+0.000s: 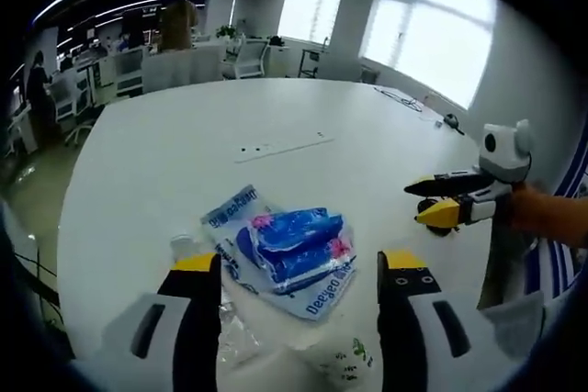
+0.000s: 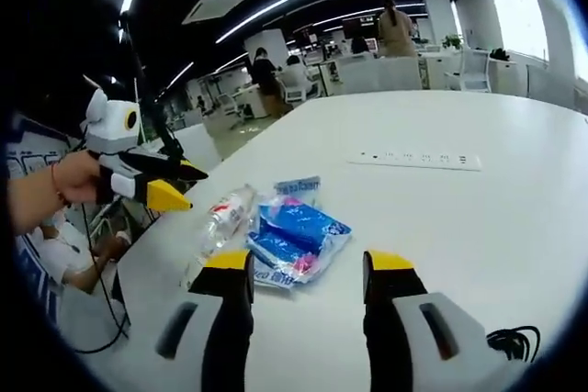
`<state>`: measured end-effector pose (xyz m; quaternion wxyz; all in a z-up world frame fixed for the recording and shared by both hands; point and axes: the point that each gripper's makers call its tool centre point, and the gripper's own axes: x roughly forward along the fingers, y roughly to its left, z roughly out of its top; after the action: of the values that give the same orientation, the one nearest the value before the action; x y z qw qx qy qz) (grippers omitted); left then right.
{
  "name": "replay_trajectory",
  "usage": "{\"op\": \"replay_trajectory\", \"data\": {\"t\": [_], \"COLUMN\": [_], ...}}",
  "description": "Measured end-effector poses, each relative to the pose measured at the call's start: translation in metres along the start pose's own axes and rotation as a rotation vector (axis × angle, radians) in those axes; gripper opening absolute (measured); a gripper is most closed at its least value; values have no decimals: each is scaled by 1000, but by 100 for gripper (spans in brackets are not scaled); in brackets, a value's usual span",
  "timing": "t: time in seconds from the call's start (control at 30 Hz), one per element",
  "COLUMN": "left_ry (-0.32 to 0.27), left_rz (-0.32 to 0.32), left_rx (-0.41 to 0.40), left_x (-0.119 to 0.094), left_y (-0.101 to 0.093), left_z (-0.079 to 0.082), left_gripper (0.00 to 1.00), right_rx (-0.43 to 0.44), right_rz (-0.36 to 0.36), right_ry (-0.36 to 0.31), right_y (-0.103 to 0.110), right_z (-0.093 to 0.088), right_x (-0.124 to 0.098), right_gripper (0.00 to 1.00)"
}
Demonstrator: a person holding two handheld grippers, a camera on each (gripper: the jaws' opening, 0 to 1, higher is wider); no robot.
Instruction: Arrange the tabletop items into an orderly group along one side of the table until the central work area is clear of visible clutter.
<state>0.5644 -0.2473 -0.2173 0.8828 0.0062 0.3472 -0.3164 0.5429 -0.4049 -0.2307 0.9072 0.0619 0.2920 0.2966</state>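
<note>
My left gripper (image 1: 299, 273) has its jaws spread wide over the white tabletop (image 1: 184, 162), holding nothing. The blue wipes packet (image 1: 289, 250) lies just ahead between them, on crumpled clear plastic (image 1: 241, 332). My right gripper (image 2: 308, 268) is also spread and empty; the same blue packet (image 2: 296, 238) sits just beyond its left jaw, touching a clear plastic bottle (image 2: 220, 218) lying on its side. A power strip (image 2: 418, 161) lies well beyond.
</note>
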Motion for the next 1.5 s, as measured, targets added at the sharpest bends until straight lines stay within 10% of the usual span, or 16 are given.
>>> {"op": "replay_trajectory", "data": {"t": [1.5], "left_ry": [170], "left_rz": [-28], "left_rx": [100], "left_x": [78], "left_y": [32], "left_z": [-39], "left_gripper": [42], "right_rx": [96], "right_rz": [-32], "right_ry": [140], "right_y": [-17], "right_z": [-53], "right_x": [86], "right_gripper": [29]}}
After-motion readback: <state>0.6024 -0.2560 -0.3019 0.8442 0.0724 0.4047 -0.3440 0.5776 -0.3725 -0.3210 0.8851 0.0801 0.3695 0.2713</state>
